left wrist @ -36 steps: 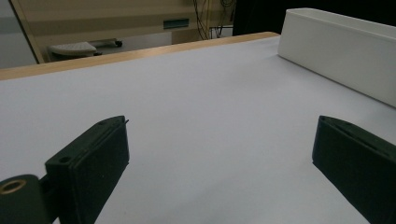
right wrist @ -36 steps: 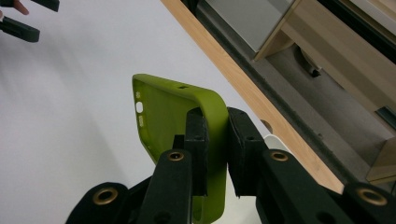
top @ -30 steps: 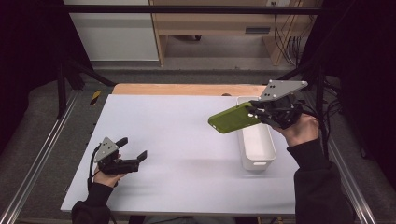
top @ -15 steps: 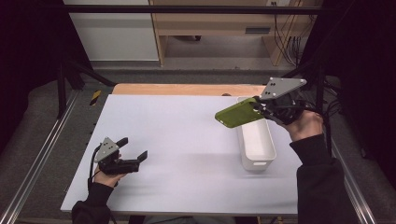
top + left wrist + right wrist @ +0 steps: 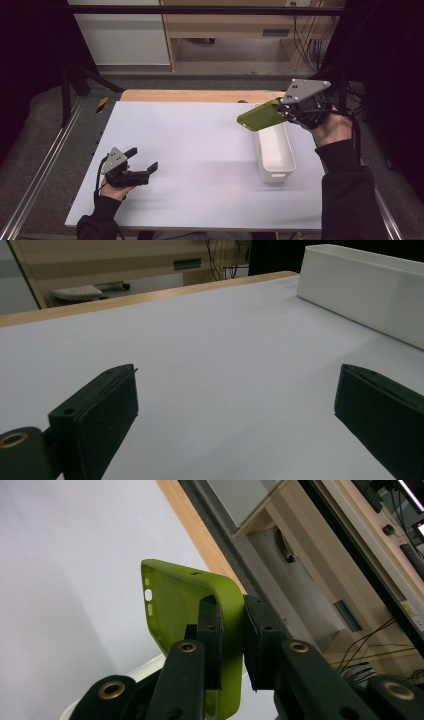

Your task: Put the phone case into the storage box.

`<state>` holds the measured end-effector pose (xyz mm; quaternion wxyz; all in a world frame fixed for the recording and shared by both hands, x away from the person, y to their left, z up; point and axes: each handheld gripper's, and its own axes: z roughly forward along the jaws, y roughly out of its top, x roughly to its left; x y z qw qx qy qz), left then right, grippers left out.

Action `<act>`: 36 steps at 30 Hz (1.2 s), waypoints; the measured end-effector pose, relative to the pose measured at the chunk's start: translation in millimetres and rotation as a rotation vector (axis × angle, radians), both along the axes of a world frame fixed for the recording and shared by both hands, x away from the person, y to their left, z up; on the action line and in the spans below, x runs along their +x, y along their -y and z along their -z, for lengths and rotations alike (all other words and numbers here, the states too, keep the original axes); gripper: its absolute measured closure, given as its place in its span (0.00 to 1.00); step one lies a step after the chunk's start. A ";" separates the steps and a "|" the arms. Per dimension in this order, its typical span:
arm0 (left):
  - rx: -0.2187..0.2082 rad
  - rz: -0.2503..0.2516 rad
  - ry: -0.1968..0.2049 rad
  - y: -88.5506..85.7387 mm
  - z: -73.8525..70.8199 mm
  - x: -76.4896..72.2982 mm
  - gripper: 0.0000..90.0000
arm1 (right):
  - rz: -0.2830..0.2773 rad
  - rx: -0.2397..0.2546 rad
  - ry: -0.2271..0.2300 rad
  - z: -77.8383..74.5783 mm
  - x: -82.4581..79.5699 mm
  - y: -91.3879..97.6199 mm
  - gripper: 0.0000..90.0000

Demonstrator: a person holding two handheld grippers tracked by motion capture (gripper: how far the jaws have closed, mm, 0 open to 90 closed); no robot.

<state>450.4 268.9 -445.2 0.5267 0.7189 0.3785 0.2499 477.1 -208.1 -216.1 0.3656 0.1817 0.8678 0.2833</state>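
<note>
The green phone case (image 5: 262, 115) has shifted toward the table's far edge.

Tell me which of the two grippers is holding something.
The right gripper: its jaws are clamped on the wall of a green phone case above the white bin. The left gripper rests open on the table, holding nothing.

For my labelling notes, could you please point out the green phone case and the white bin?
green phone case (image 5: 260, 116), high view, middle of its back.
white bin (image 5: 274, 176), high view, near end wall.
</note>
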 end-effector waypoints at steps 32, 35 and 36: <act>0.006 0.004 0.001 0.5 0.6 0.3 0.04 | -0.024 -0.162 0.074 -2.4 10.0 9.9 0.88; 0.006 0.004 0.001 0.1 0.6 0.3 0.04 | -0.030 -0.171 0.077 -1.9 13.0 11.2 0.88; 0.005 0.004 0.001 0.0 0.6 0.3 0.04 | -0.028 -0.174 0.078 -1.5 13.7 11.5 0.88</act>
